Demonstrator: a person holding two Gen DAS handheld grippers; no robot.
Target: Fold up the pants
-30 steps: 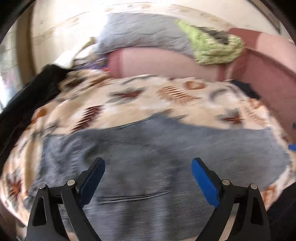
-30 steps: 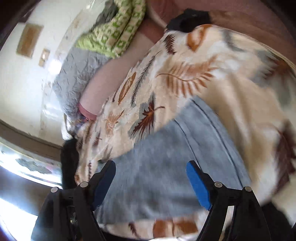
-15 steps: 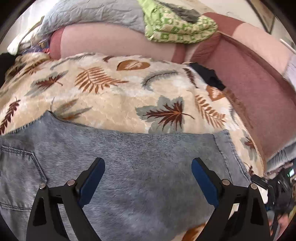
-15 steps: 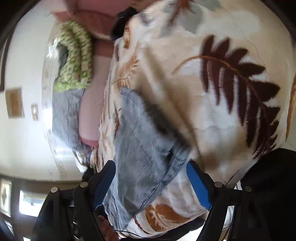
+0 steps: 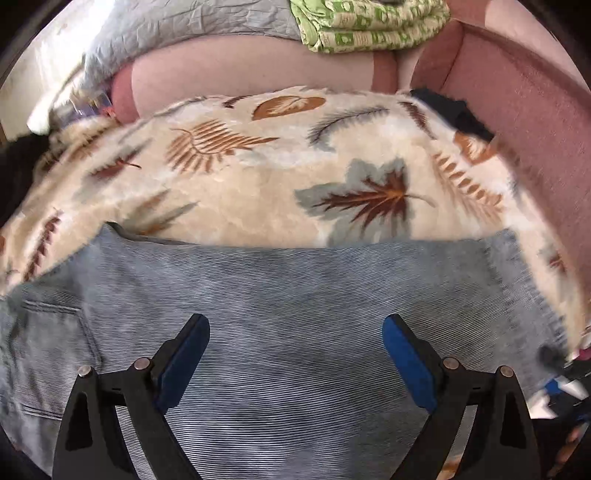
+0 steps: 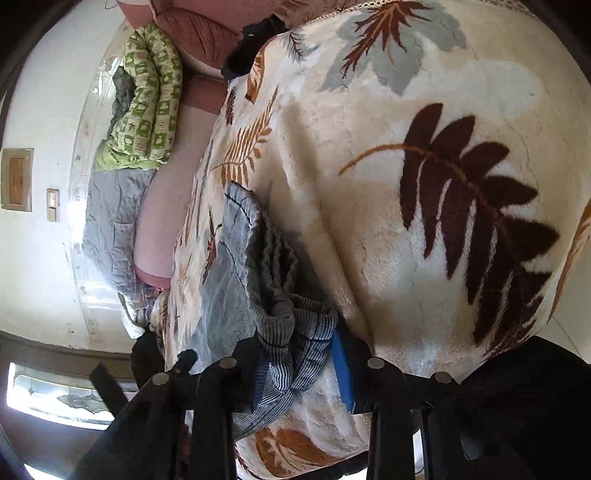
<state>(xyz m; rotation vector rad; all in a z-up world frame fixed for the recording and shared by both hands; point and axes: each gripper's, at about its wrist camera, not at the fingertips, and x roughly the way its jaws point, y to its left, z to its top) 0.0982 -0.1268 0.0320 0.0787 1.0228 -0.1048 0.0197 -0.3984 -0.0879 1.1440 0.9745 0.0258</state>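
Observation:
The grey-blue corduroy pants [image 5: 295, 288] lie flat across a cream leaf-print blanket [image 5: 295, 177], back pocket at the left and leg hem at the right. My left gripper [image 5: 295, 354] hovers open just above the pant leg, nothing between its blue pads. In the right wrist view the pants [image 6: 229, 273] run away from me, and the hem end is bunched up between the fingers of my right gripper [image 6: 295, 354]. Its jaws are closing, and the blue pad [image 6: 341, 369] presses the gathered cloth at the blanket's [image 6: 406, 110] edge.
A pink padded bed frame [image 5: 517, 110] rings the far and right sides. A folded green quilt [image 5: 369, 26] and a grey quilt [image 5: 184, 26] rest on it. A black garment [image 5: 458, 114] lies in the far right corner. Dark clothing sits at the left edge.
My left gripper slid right along the pants toward the hem end, still open. My right gripper dropped to the hem and its jaws closed in on the bunched cloth.

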